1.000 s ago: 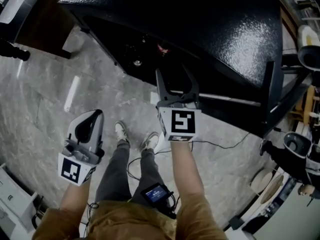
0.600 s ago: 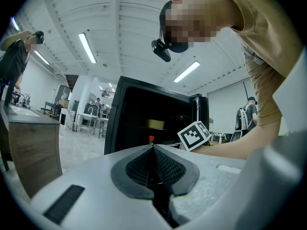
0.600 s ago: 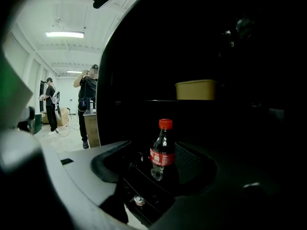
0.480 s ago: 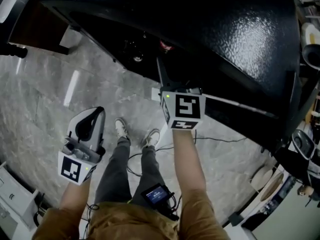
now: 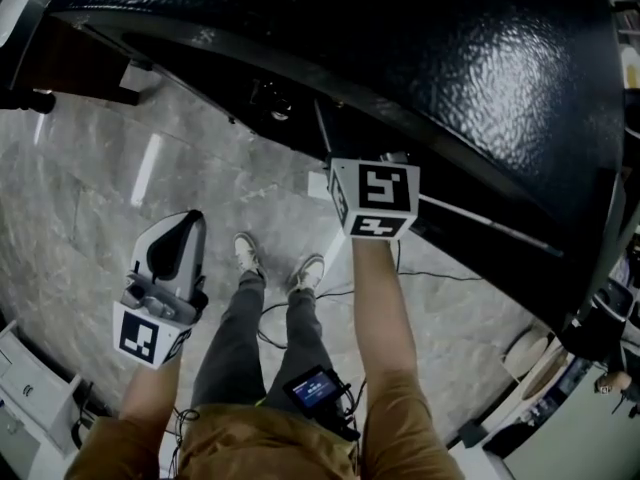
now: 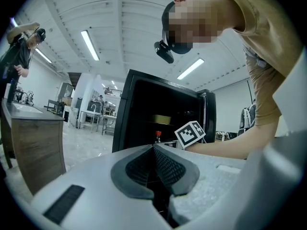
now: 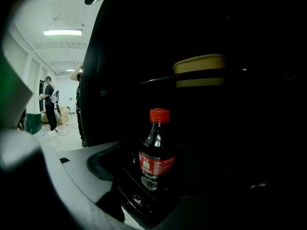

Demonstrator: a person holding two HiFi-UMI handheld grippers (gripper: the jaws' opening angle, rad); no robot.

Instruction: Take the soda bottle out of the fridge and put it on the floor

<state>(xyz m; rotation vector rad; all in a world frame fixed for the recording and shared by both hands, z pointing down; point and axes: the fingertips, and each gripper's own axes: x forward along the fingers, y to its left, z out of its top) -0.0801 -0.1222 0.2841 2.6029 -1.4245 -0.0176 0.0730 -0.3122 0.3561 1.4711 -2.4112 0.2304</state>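
There was one soda bottle (image 7: 157, 150), one fridge (image 5: 420, 58), one yellow bowl (image 7: 199, 71), two tongs and two shoes (image 5: 245, 256). The bottle, dark with a red cap and red label, stood upright inside the open fridge on its lower level. The bowl sat on the shelf above it and to the right. Dark empty space lay between the cap and that shelf's front edge.

From the head view, the fridge's black top filled the upper frame, and its front edge ran diagonally above the grey stone floor (image 5: 90, 198). The shoes stood on that floor just short of the fridge, with a thin cable (image 5: 440, 276) trailing beside them. A wide stretch of floor lay to the left of the feet.

The right gripper (image 7: 160, 174) reached into the fridge with its jaws wide apart and the bottle standing between them. A gap showed at the left jaw. The right jaw was lost in the dark, so contact there was probably not made. The left gripper (image 6: 154, 150) hung back over the floor, well apart from the fridge, with its jaws pressed together on nothing.
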